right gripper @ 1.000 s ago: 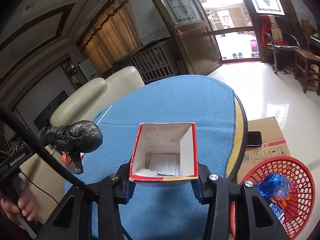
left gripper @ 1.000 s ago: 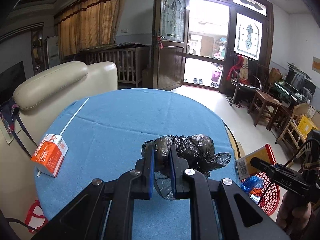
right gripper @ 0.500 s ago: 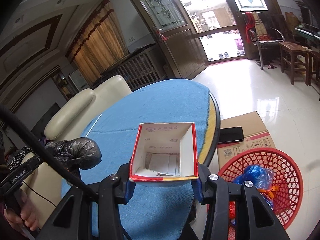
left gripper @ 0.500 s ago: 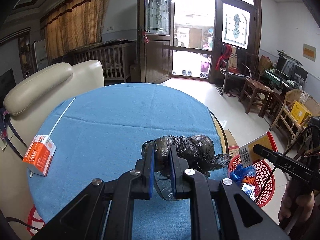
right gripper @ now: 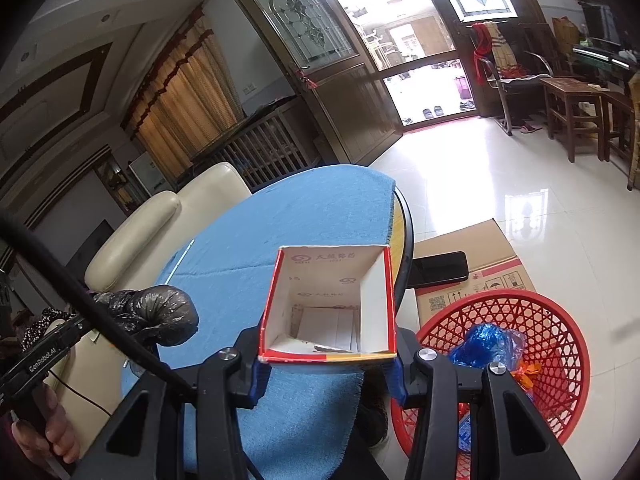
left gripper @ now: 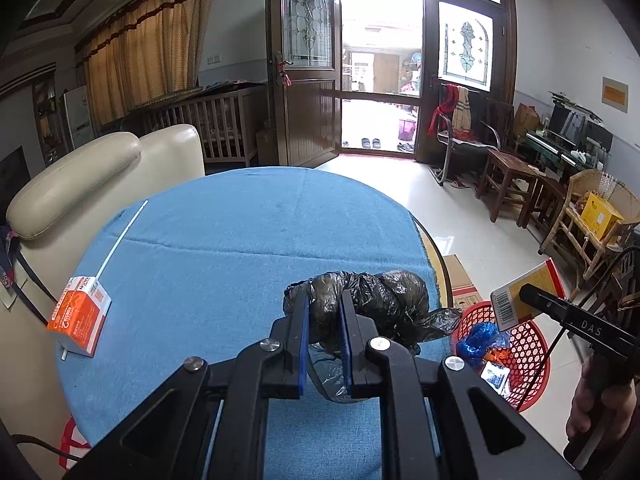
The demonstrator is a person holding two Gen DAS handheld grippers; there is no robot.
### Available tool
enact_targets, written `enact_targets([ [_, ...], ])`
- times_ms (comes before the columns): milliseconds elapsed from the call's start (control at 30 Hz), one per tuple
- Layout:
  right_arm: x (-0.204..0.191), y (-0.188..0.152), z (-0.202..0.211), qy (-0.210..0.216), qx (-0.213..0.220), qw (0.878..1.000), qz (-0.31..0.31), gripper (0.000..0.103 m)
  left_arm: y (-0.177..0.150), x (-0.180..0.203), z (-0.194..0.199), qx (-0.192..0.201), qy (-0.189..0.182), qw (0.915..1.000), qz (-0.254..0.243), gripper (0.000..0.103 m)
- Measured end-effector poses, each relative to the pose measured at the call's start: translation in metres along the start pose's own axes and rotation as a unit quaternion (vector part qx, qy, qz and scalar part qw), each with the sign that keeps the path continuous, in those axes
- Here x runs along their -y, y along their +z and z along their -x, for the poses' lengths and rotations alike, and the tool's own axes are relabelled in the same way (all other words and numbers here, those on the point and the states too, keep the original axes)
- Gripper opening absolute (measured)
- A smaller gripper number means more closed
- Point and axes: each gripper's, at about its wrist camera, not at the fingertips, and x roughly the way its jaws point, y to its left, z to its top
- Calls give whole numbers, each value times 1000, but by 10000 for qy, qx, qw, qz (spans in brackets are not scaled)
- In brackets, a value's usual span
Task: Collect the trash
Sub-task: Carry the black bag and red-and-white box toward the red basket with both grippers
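Note:
My left gripper (left gripper: 324, 312) is shut on a crumpled black plastic bag (left gripper: 384, 300), held above the right edge of the blue-clothed round table (left gripper: 224, 240). My right gripper (right gripper: 328, 360) is shut on an open red-rimmed carton (right gripper: 332, 300), its white inside facing the camera. That carton (left gripper: 528, 294) shows at the right of the left wrist view, above the red mesh basket (left gripper: 524, 348). In the right wrist view the bag (right gripper: 160, 314) hangs at the left and the basket (right gripper: 552, 320) stands on the floor at lower right, holding a blue wrapper (right gripper: 484, 344). An orange and white carton (left gripper: 80, 316) lies near the table's left edge.
A thin white stick (left gripper: 124, 236) lies on the cloth above the orange carton. A cardboard box (right gripper: 476, 272) with a black phone (right gripper: 440, 268) on it stands beside the basket. A cream sofa (left gripper: 96, 172) backs the table on the left. Wooden chairs (left gripper: 512, 180) line the right wall.
Both grippers have swung to the right with their loads. The red basket has come more fully into both views, and the table has slid left in the right wrist view.

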Motion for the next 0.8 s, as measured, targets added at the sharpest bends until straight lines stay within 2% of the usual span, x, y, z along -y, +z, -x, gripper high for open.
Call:
enact_targets([
  [633,13,-4,11,-38,49,9998,-170,49,0,8,-1,-58,24,9999,-83,14],
  [800,16,-5,13,-22,61,9998,-183,49,0,11,-10,-231,125,9996,-123,14],
])
